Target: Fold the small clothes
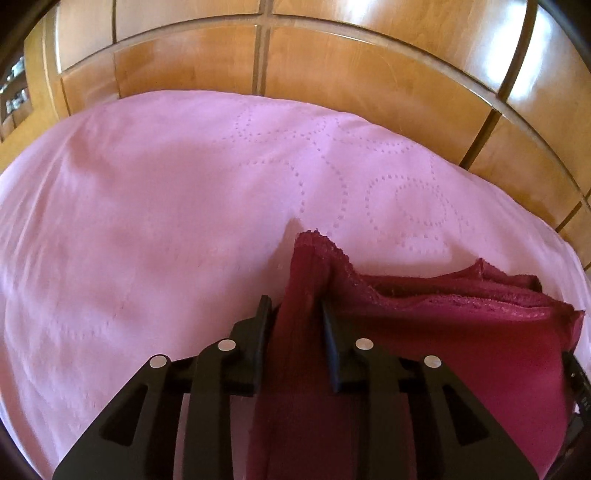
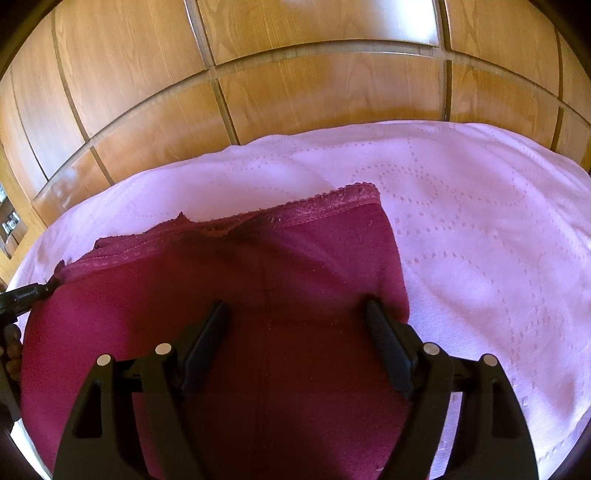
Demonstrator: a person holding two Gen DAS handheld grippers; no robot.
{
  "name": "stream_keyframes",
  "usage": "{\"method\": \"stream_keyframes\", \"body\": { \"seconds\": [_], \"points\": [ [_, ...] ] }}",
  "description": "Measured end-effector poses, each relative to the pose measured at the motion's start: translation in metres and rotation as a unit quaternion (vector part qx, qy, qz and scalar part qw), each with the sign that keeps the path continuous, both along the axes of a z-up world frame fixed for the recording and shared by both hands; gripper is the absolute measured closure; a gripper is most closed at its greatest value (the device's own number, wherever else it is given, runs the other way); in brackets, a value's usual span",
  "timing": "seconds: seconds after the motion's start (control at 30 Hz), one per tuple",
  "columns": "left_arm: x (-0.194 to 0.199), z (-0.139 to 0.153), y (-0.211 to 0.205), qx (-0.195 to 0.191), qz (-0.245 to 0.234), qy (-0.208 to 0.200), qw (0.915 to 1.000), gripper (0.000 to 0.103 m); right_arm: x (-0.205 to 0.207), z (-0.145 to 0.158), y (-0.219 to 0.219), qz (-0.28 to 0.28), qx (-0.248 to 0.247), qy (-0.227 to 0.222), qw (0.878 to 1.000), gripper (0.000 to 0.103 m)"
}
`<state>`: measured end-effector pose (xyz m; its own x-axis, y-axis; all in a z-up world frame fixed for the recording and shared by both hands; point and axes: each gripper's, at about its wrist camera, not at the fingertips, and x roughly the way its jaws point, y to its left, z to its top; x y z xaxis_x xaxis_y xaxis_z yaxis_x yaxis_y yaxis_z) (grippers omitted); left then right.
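Left hand-held gripper (image 1: 295,308) pinches one maroon garment (image 2: 229,280); right hand-held gripper (image 2: 297,314) spread.

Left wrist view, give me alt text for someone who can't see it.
The left hand-held gripper has a raised fold of a dark red garment between its two black fingers. The garment lies on a pink quilted bedcover, with wooden panelling behind.

light: bright, warm | glare: wood panels (image 2: 424,26) | edges: fisheye-bent, dark corners
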<state>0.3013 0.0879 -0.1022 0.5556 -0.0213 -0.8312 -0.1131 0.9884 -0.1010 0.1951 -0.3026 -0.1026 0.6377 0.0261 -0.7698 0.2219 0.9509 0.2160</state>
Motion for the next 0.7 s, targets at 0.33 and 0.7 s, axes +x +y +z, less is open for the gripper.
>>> {"method": "stream_keyframes", "body": {
  "seconds": [0.33,0.7],
  "points": [
    [-0.081,0.055,-0.007,-0.005,-0.002,-0.079,0.9969,0.059,0.0,0.012,-0.008,0.01,0.029,0.014,0.999,0.026],
    [-0.086,0.028,-0.033,0.027,-0.05,-0.052,0.9971,0.059,0.001,0.014,-0.066,-0.044,0.094,0.041,0.994,0.059]
  ]
}}
